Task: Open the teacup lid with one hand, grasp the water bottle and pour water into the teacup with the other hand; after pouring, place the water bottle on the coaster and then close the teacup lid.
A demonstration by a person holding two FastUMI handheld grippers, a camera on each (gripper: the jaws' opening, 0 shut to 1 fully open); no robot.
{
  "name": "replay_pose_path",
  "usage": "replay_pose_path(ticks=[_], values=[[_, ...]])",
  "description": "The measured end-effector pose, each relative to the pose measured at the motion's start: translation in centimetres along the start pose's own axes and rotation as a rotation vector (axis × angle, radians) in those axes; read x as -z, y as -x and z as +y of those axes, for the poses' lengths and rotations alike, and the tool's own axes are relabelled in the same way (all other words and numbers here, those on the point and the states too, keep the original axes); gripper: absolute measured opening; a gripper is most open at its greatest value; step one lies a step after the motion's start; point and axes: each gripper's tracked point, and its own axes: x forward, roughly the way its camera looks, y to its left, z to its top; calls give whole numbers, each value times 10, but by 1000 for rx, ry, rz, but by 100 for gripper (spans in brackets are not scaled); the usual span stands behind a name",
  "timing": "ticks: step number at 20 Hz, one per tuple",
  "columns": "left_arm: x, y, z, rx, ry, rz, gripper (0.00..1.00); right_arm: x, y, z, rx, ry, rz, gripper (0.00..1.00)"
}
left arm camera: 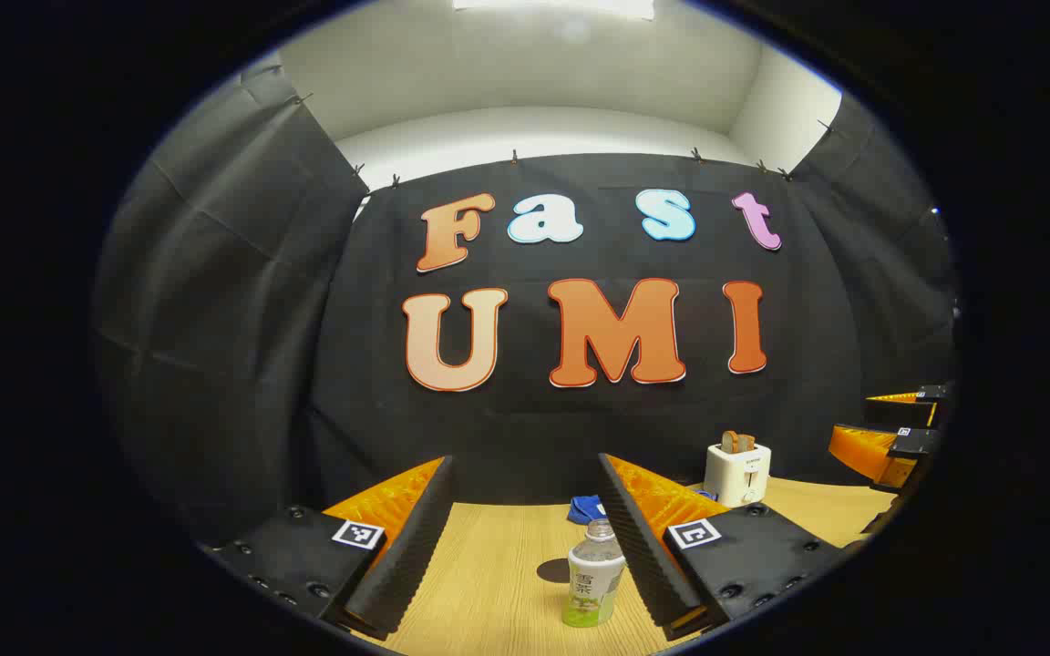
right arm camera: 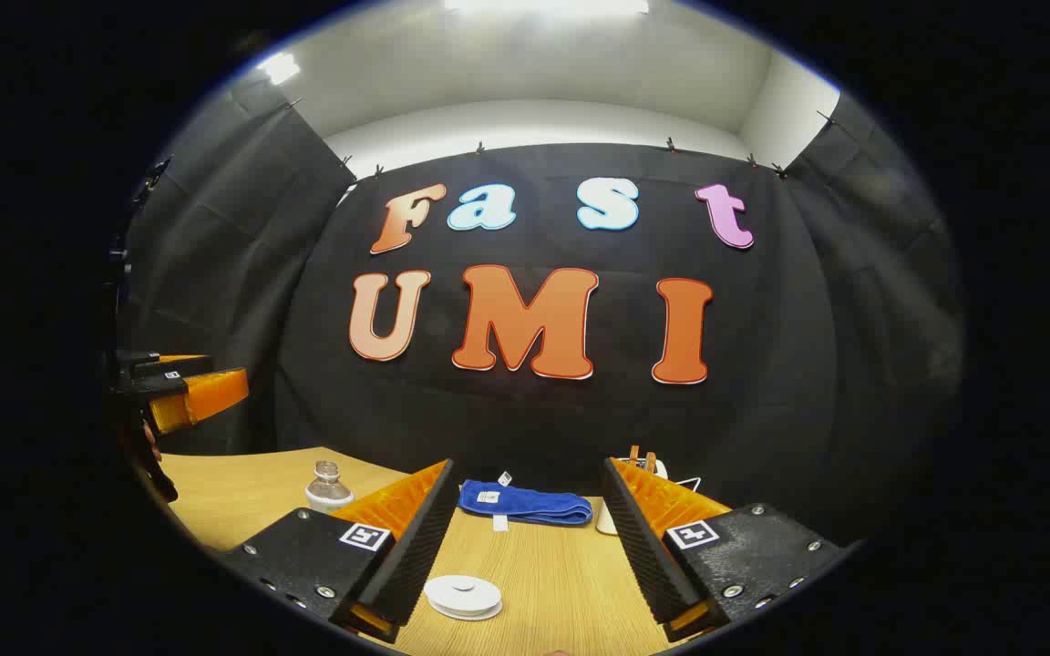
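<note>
In the left gripper view a small clear water bottle [left arm camera: 594, 576] with a pale label stands upright on the wooden table [left arm camera: 488, 583]. It is between my left gripper's [left arm camera: 525, 547] open fingers, close to the right finger [left arm camera: 643, 547]. A dark round disc [left arm camera: 553, 571], apparently the coaster, lies just behind and to the left of it. In the right gripper view a low white round thing with a small knob [right arm camera: 463, 597], seemingly the lidded teacup, sits between my right gripper's [right arm camera: 525, 547] open fingers, near the left one. The bottle's top [right arm camera: 328, 486] shows past that finger.
A folded blue cloth [right arm camera: 525, 504] lies at the back of the table, before the black wall. A white toaster with toast [left arm camera: 737, 472] stands at the back right. The other gripper shows at the edge of each view: right gripper [left arm camera: 890, 437], left gripper [right arm camera: 188, 392].
</note>
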Motion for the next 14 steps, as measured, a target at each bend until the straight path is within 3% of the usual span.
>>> replay_pose_path(ticks=[14], values=[[13, 0, 1, 20, 18, 39, 96, 17, -6, 13, -35, 9, 37, 94]])
